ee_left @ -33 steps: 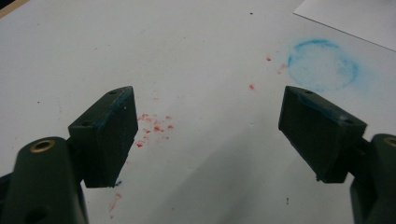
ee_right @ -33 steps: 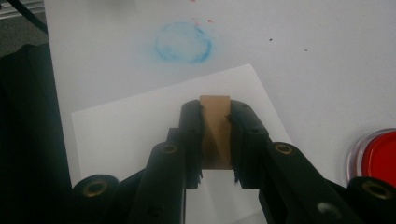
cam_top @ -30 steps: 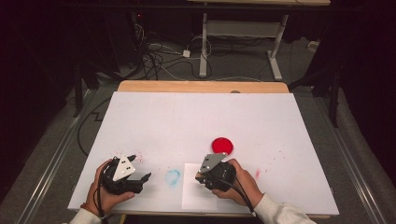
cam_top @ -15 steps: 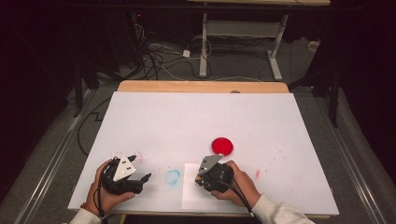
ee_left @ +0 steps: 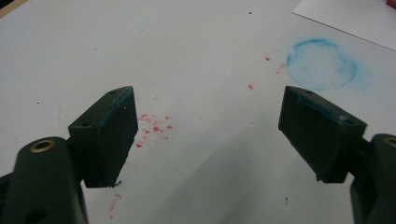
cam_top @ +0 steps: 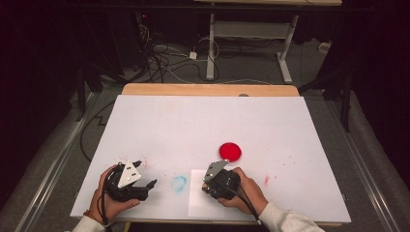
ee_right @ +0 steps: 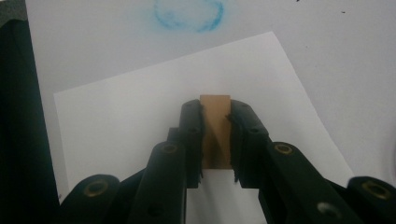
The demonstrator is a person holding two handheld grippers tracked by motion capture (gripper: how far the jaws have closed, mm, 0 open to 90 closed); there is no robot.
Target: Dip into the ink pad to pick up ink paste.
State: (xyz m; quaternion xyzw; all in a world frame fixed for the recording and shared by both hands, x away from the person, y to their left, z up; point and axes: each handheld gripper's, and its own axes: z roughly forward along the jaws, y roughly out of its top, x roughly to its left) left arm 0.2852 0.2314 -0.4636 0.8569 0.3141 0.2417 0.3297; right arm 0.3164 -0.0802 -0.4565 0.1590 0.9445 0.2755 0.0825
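1. high view: the right gripper (cam_top: 209, 180) sits over a white sheet (cam_top: 196, 202) near the front edge of the worktop (cam_top: 203, 123). a red disc (cam_top: 230, 151) lies just behind the sheet, to its right and apart from it. a blue ring mark (cam_top: 179, 182) is just left of the sheet, and the left gripper (cam_top: 145, 175) rests further left of the sheet, well apart from it. red specks dot the worktop on either side of the sheet. from here i cannot tell how either pair of jaws stands.

2. left gripper view: the jaws stand wide apart with nothing between them, low over the bare worktop. the blue ring mark (ee_left: 321, 64) lies ahead, and a corner of the sheet (ee_left: 355, 18) shows beyond it. this hand looks idle.

3. right gripper view: the jaws are clamped on a small brown block (ee_right: 215, 133), held upright over the sheet (ee_right: 140, 116) near its middle. the blue ring mark (ee_right: 189, 14) lies past the sheet's far edge. whether the block's lower end touches the sheet is hidden by the jaws.

4. progress, as a judgement: the block looks like a stamp. picking it up is done, and it is already above the sheet. the sheet shows no print, so pressing a mark on it seems still to come. the red disc, possibly an ink pad, stands untouched behind the sheet.
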